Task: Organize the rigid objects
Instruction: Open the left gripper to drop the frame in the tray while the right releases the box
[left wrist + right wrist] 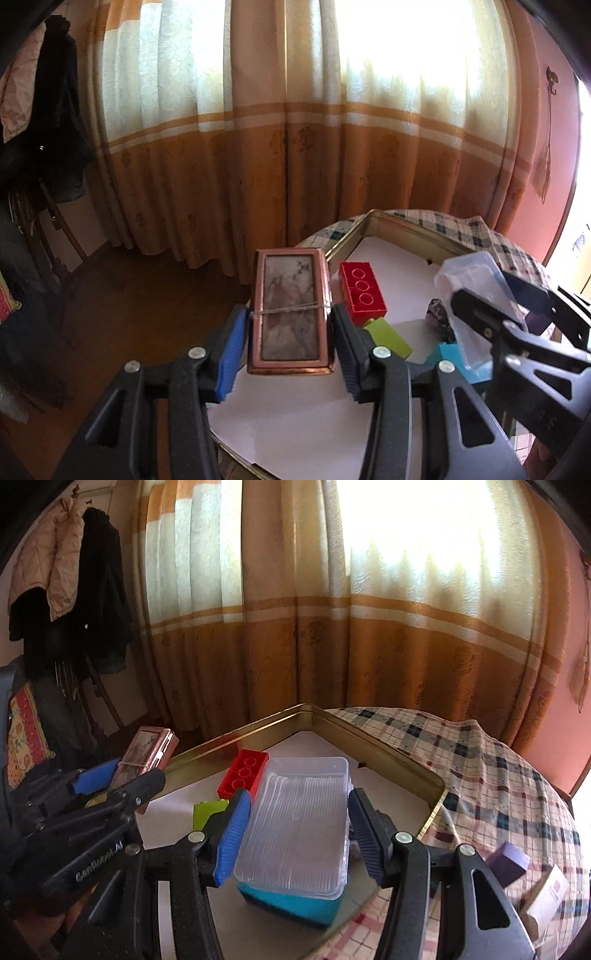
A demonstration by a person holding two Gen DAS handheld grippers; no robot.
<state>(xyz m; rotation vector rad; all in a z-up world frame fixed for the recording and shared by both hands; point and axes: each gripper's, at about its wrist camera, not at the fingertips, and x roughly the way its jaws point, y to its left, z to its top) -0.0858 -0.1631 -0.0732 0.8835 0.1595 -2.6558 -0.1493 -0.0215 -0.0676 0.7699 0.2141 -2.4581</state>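
Above the gold tray [376,738], the left gripper [290,332] pinches a pink framed box [289,310] while the right gripper [295,834] clamps a clear plastic case [299,823] over red [243,771], green [207,812] and teal [295,904] blocks.

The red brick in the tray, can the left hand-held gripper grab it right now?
Probably not: the left hand-held gripper is already clamped on a pink framed case, though the red brick lies uncovered just beside it.
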